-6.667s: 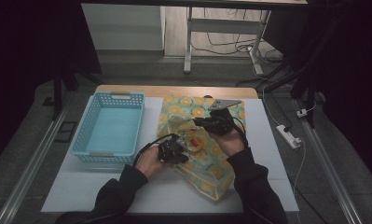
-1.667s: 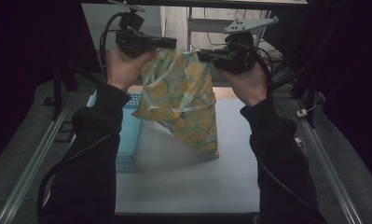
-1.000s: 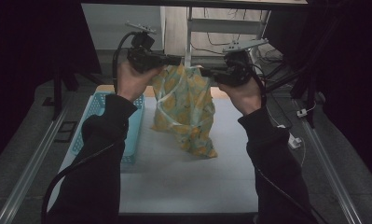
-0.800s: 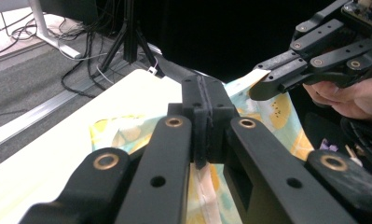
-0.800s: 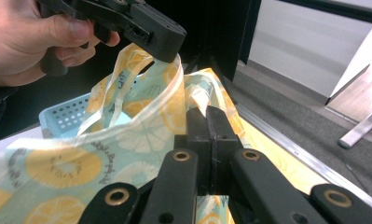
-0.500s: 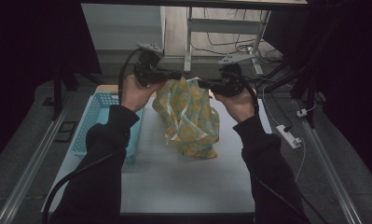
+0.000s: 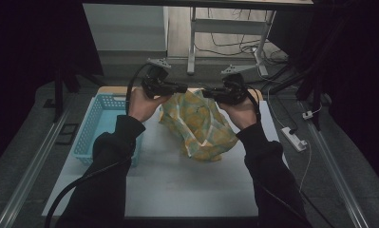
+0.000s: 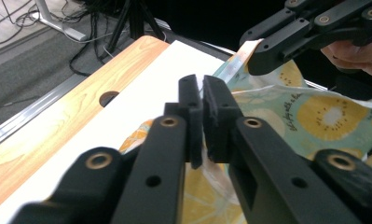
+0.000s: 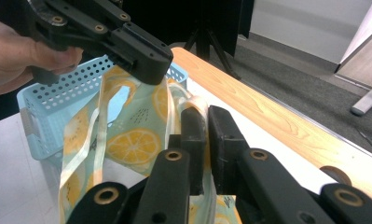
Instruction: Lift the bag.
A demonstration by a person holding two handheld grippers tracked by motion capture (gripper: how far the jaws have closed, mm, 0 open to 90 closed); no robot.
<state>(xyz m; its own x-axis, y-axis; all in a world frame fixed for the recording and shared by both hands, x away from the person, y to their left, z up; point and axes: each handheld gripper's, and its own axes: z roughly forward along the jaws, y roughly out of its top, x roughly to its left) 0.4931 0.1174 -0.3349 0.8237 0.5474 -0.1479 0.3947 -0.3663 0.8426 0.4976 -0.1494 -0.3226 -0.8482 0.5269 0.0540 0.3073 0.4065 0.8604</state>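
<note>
Between both claws, lemon-print bag (image 7: 200, 124)

A blue basket (image 7: 98, 126) sits left on the white table (image 7: 168, 180)

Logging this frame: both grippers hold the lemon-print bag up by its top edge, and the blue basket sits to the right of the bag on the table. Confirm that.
Wrong on the side. The high view shows the blue basket left of the lemon-print bag, not right. Both the left gripper and right gripper do hold its top edge.
</note>
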